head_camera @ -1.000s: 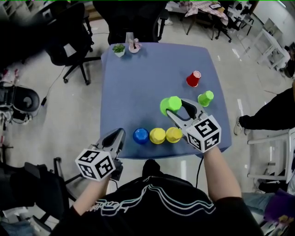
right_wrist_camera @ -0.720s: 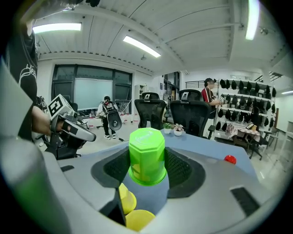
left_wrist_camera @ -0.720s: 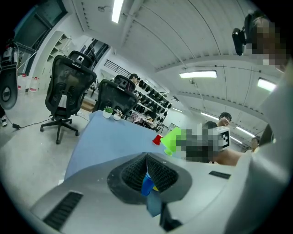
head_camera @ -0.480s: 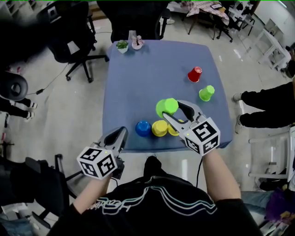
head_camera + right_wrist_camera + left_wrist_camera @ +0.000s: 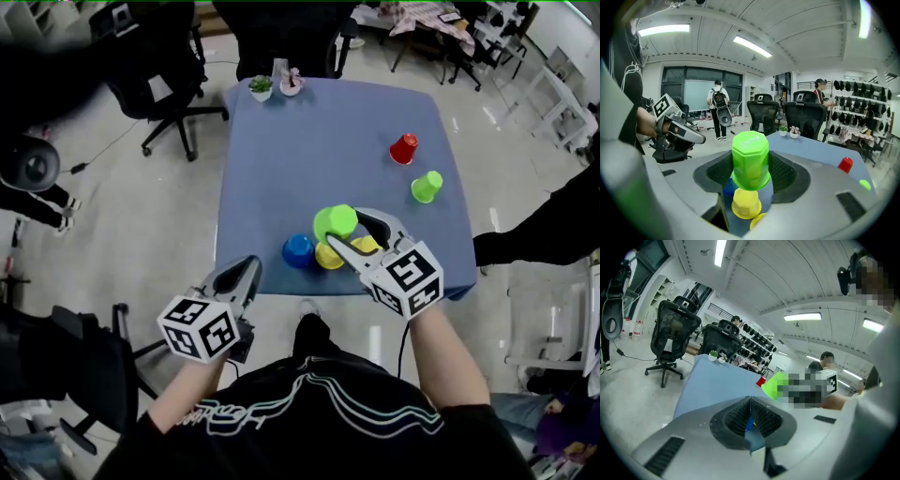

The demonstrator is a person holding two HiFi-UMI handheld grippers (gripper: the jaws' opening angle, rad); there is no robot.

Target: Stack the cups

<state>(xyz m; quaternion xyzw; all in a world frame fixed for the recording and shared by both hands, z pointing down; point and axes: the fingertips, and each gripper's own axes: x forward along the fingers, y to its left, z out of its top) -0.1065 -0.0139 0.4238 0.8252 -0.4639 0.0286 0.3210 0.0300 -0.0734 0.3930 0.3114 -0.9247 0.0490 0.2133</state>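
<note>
In right claw (image 5: 345,230), green cup (image 5: 334,221) above yellow cup (image 5: 327,258)

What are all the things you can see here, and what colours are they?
Table: one, blue, centre.
Held green cup: one, green, gripped over the near cups.
Loose green cup: one, green, table's right side.
Red cup: one, red, beyond the loose green cup.
Yellow cups: two, yellow, near edge.
Blue cup: one, blue, left of the yellow cups.
Potted plants: two, green and pinkish, far edge.
Office chairs: two, black, floor beyond table.
Left gripper: one, grey, shut, empty, off the near edge.
Right gripper: one, grey, shut on held green cup.
</note>
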